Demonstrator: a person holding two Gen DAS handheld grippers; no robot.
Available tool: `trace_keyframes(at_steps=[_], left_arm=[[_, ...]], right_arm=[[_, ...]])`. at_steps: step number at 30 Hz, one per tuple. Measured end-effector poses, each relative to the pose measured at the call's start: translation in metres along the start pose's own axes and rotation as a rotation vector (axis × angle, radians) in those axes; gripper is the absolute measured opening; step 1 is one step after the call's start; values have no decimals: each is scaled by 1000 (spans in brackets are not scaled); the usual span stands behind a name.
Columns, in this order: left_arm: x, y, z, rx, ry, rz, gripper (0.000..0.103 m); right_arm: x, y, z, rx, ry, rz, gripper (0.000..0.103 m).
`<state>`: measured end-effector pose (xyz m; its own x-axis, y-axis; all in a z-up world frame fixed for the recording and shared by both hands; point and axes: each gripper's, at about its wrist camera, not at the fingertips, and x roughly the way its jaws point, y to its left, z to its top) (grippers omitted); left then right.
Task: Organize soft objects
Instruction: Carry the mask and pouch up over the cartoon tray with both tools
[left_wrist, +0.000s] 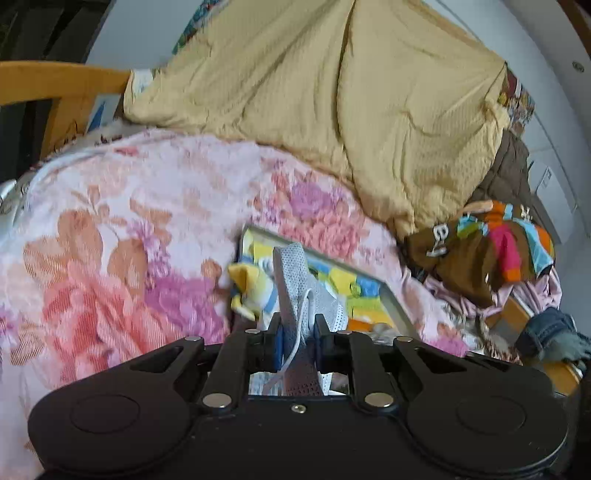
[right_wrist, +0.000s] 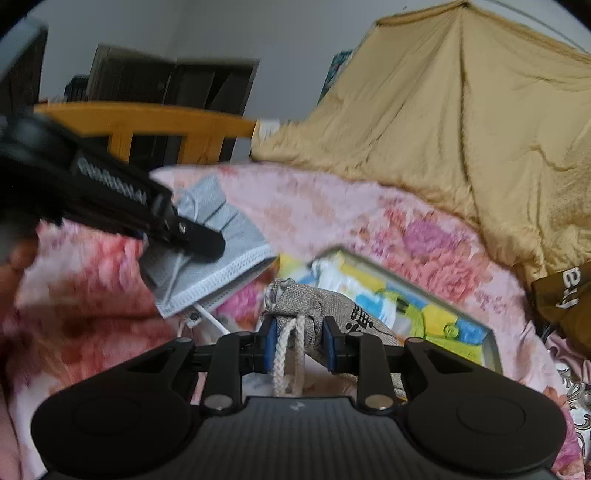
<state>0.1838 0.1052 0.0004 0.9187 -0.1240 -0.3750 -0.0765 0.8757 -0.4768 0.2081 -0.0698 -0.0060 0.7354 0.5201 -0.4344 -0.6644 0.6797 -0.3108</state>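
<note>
Here, over a floral blanket (left_wrist: 122, 229) below pale walls (right_wrist: 184, 29), left fingers (left_wrist: 297, 341) clamp a mask (left_wrist: 295, 280), right fingers (right_wrist: 299, 345) a pouch (right_wrist: 317, 302).

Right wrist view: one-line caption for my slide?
Right hand-held gripper clamps a grey drawstring pouch above the floral blanket.

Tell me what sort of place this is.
Most likely a bedroom, on a bed: a pink floral blanket covers the surface, a big yellow quilted comforter is heaped behind it, and a wooden bed rail runs along the far edge.
</note>
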Motion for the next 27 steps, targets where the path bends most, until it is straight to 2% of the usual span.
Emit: trace_keyframes(at_steps=[6, 11, 21, 27], left_arm=[[2, -3, 9, -5, -26, -13, 17], [20, -16, 24, 31, -69, -66, 17], [97, -59, 44, 129, -54, -177, 17], [153, -68, 50, 121, -17, -205, 17]], right_arm=[[-19, -9, 15, 5, -88, -38, 28], [-17, -27, 18, 23, -107, -101, 28], [17, -84, 9, 94, -81, -228, 28], [45, -131, -1, 193, -36, -293, 28]])
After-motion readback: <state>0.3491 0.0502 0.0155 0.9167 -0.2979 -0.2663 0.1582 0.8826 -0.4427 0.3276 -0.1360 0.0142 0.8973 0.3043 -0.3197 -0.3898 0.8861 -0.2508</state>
